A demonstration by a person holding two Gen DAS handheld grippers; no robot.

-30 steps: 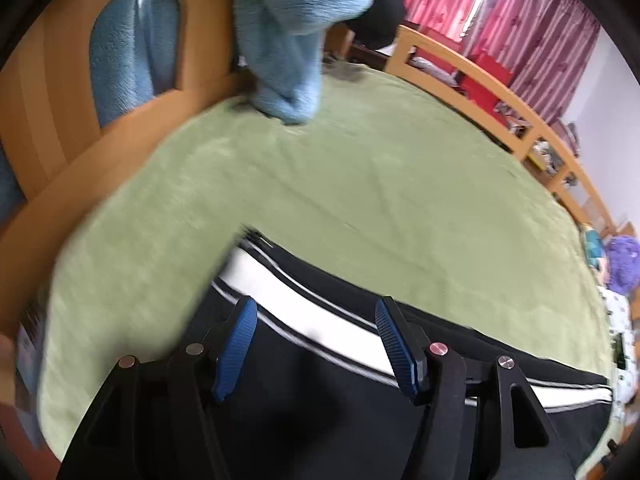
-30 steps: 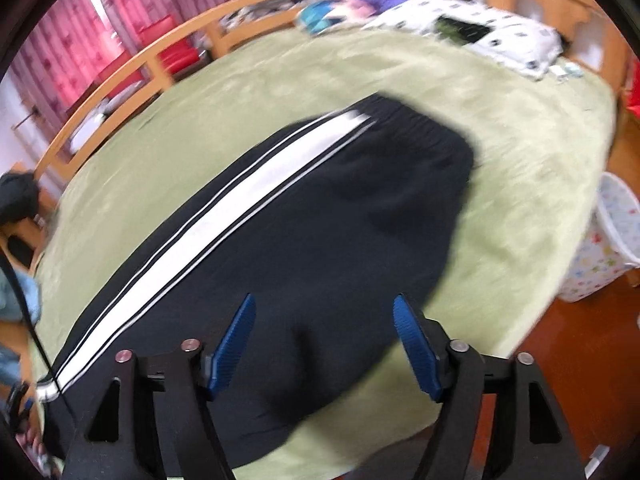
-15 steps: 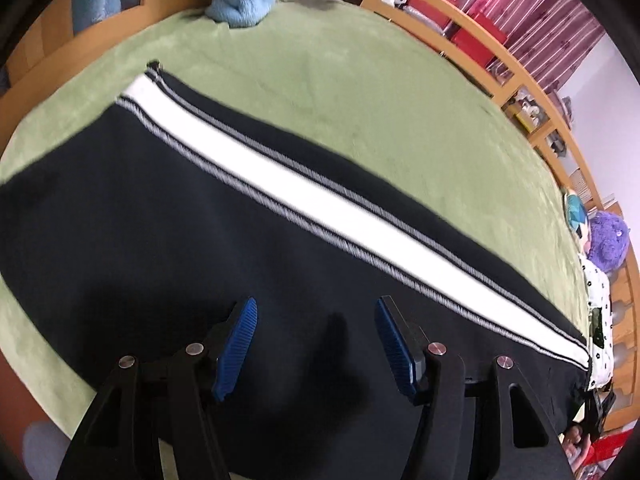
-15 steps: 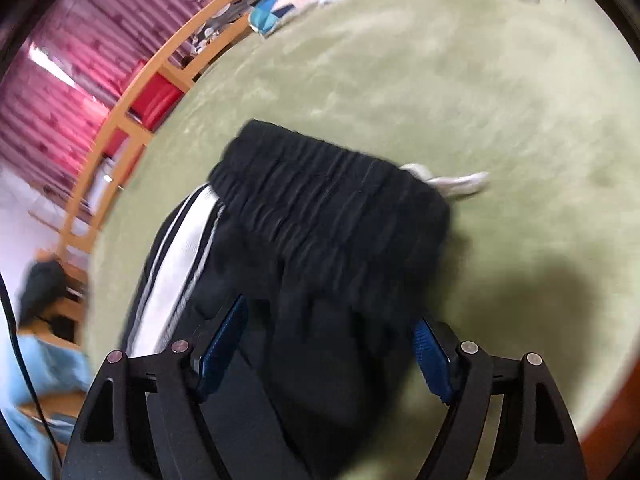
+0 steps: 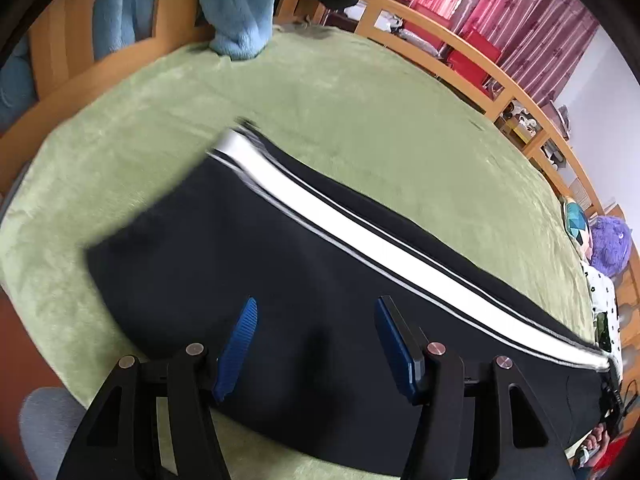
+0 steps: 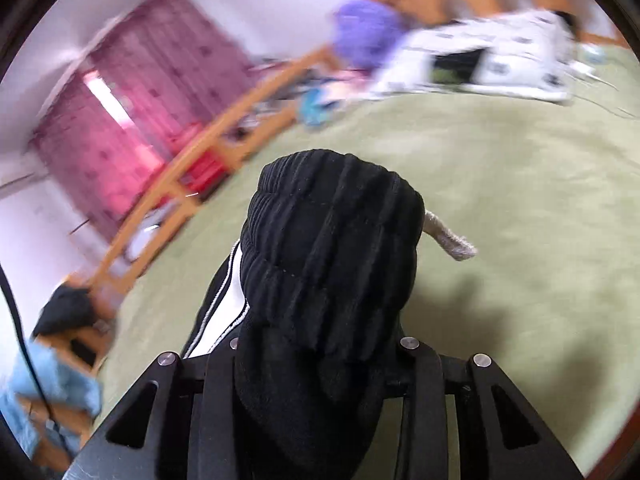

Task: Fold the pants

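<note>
Since half a second ago our right gripper (image 6: 320,344) has gone from straddling the waistband, fingers wide, to being clamped on it; the ribbed black band now bunches up between the closed jaws and stands lifted above the green blanket (image 6: 520,208). Our left gripper (image 5: 316,340) has drawn back a little, so more of the leg hem end shows than before.

Counts: we see one pair of pants (image 5: 304,264), black, with one white side stripe (image 5: 360,236) edged by thin lines. One pale drawstring end (image 6: 452,240) pokes out to the right of the gathered waistband. Two grippers. One light blue fuzzy garment (image 5: 240,4) hangs at the headboard end; one purple plush (image 5: 610,246) sits by the far rail.

Left fingers (image 5: 240,340) are spread wide, holding nothing, hovering over the dark fabric near its close edge.

Edges: in the left view the pants lie flat and lengthwise across the blanket, hem end blurred toward the upper left, stripe running along the far side, near edge close to the bed's edge. Wooden rail (image 5: 472,56) bounds the far side. Open green blanket lies beyond the stripe and to the right of the lifted waistband, well apart from the pillow clutter.
</note>
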